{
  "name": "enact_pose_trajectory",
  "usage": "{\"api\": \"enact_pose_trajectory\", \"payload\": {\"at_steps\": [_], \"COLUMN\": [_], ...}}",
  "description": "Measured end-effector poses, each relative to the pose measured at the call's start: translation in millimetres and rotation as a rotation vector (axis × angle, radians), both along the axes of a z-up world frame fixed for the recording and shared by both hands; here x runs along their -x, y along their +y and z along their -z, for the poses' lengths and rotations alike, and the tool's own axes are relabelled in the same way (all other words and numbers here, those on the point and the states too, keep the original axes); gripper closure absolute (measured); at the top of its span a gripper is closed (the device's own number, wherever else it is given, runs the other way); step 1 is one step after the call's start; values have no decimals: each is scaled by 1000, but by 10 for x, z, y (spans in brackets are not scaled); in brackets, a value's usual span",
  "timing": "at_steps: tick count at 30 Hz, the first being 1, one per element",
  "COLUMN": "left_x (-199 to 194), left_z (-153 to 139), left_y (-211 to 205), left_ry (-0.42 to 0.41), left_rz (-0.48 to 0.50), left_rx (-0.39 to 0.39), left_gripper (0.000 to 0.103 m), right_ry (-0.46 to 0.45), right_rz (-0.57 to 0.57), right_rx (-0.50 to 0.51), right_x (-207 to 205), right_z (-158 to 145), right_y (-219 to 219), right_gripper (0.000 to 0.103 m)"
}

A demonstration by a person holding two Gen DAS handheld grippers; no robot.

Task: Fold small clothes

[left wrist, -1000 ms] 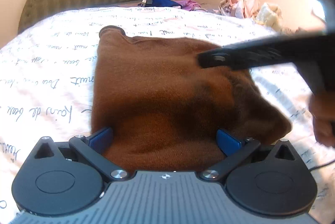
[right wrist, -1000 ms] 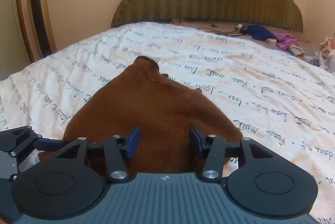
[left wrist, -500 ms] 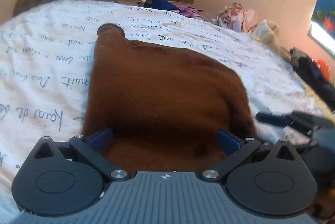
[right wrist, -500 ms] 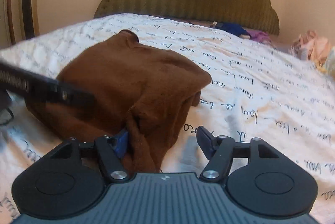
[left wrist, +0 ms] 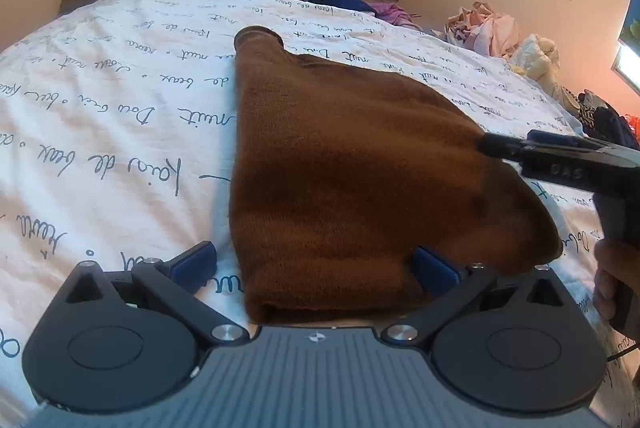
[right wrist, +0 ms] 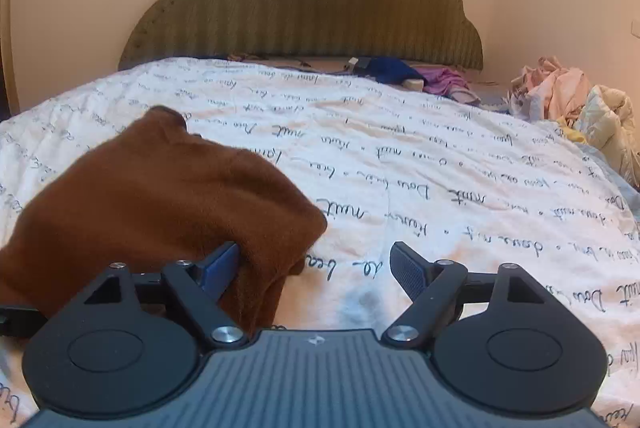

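White script-printed bedspread [left wrist: 120, 116] fills the left wrist view, a brown garment [left wrist: 360, 168] lying flat, long axis running from 6 toward 11 o'clock. The left gripper [left wrist: 316, 264] stands spread across its near hem, pads not pressing. From the right wrist, the garment's corner sits at 9 o'clock of the right gripper [right wrist: 316, 264], whose jaws are opening, cloth brushing only the left finger [right wrist: 220, 264]. Both hands sit equally near.
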State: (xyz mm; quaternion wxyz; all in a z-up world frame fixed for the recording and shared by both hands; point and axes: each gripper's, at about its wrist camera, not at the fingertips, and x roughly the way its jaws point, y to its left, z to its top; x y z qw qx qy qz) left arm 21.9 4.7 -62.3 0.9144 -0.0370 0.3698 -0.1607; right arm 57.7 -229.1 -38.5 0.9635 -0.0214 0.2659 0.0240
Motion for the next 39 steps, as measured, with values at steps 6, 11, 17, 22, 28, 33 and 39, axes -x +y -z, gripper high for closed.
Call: {"api": "enact_pose_trajectory", "payload": {"at_steps": [6,11,17,22,28,33,39], "left_x": [29,39,32,35,712,1421,1239], "left_z": [24,21,25,10,-636,-1140,-710], "left_y": [-39,-35,-54,-24,793,1671,1295], "left_ry": [-21,-23,-24,-11,-89,-92,28], "left_rz": [-5,-3,-2,8,1,-101,-17], "left_rx": [-17,-4,-13,-19,-156,-414,-206], "left_gripper": [0,0,0,0,0,0,0], "right_ry": [-22,72,84,40,-1,-65,47], "right_rz": [-115,-48,-34,-28,153,183,49], "right_rx": [1,-56,-244,-277,-42,-154,-346], "right_x": [209,117,721,1849,3246,3246,1933], "right_z": [-59,161,-85,-359,-888,-1031,-428], "right_y": [275,81,-51,-414,-1183,-1305,-341], "right_gripper": [21,18,13,13,0,0,0]}}
